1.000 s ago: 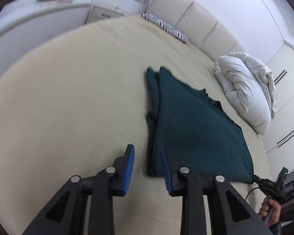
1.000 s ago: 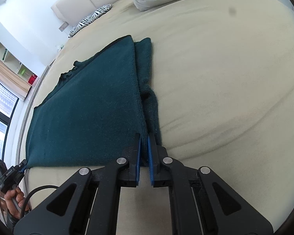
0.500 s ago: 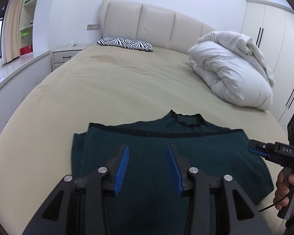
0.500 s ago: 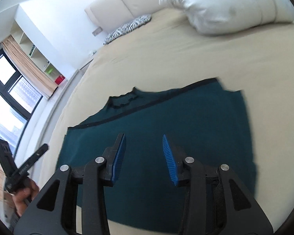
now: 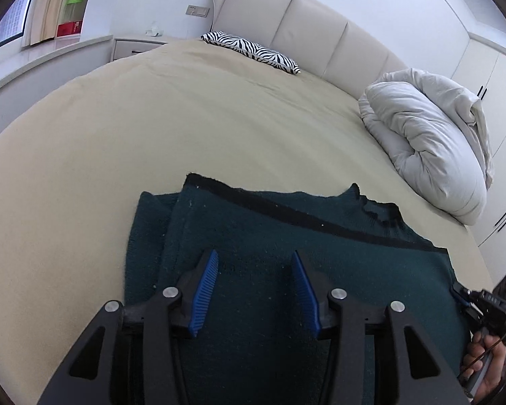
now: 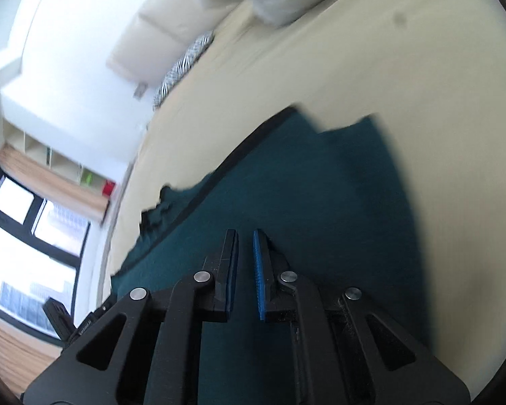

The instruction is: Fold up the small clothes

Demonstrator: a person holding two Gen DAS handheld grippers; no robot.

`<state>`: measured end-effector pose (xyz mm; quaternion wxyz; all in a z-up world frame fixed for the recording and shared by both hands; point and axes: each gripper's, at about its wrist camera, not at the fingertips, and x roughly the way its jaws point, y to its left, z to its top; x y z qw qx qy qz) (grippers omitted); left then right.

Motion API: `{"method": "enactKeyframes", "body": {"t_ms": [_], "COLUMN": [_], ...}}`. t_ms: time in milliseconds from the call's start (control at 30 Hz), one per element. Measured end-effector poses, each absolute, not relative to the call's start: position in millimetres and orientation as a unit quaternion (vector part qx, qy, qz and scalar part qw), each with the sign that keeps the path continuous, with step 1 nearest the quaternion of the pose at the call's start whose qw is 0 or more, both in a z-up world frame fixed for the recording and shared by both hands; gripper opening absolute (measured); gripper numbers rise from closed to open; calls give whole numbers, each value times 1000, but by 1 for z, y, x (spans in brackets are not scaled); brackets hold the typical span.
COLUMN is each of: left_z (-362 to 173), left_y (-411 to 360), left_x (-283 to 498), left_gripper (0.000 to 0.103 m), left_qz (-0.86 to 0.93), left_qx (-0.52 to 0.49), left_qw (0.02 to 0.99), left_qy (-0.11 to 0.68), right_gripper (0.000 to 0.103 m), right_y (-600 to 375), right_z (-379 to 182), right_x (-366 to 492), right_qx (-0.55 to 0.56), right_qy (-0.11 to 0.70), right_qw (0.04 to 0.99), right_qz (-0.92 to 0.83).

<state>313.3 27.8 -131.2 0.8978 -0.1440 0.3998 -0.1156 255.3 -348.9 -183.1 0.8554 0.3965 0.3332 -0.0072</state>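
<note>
1. Left wrist view: the left gripper (image 5: 254, 290) hung with jaws wide apart over the dark green sweater (image 5: 320, 256), lying flat on the bed (image 5: 151, 128), one side folded in.
2. Right wrist view: blurred; the right gripper (image 6: 244, 270) showed jaws seemingly narrowly apart over the sweater (image 6: 320, 185).

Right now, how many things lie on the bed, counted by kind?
Dark green garment: 1
Zebra-striped pillow: 1
White duvet, bundled: 1
Total: 3
</note>
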Motion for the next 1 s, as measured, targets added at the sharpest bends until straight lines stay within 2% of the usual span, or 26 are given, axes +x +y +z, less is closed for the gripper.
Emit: {"method": "enactKeyframes", "body": {"t_ms": [167, 267, 367, 500, 633, 833, 933, 1000], "left_z": [-125, -120, -115, -112, -120, -124, -127, -127], "left_y": [33, 40, 41, 38, 40, 48, 48, 48], "left_x": [299, 278, 248, 210, 194, 193, 191, 191], "left_gripper": [49, 50, 58, 64, 64, 63, 63, 63], "left_qz": [-92, -89, -98, -110, -105, -109, -109, -110], "left_qx": [-148, -150, -150, -153, -150, -159, -155, -155], "left_qw": [903, 902, 902, 902, 899, 897, 899, 898], "left_qy": [393, 395, 392, 389, 398, 397, 396, 396], "right_gripper": [8, 17, 33, 34, 34, 18, 7, 5], "right_y": [-376, -367, -348, -317, -296, -292, -290, -295], "right_z": [-187, -173, -158, -144, -154, -155, -153, -153], "right_x": [198, 168, 148, 143, 147, 129, 117, 111], "right_qx": [420, 371, 341, 282, 220, 199, 182, 192], "right_qy": [297, 315, 316, 338, 391, 403, 411, 411], "right_qw": [855, 864, 876, 891, 888, 886, 885, 884], "right_qz": [-64, -131, -130, -115, -103, -116, -119, -115]}}
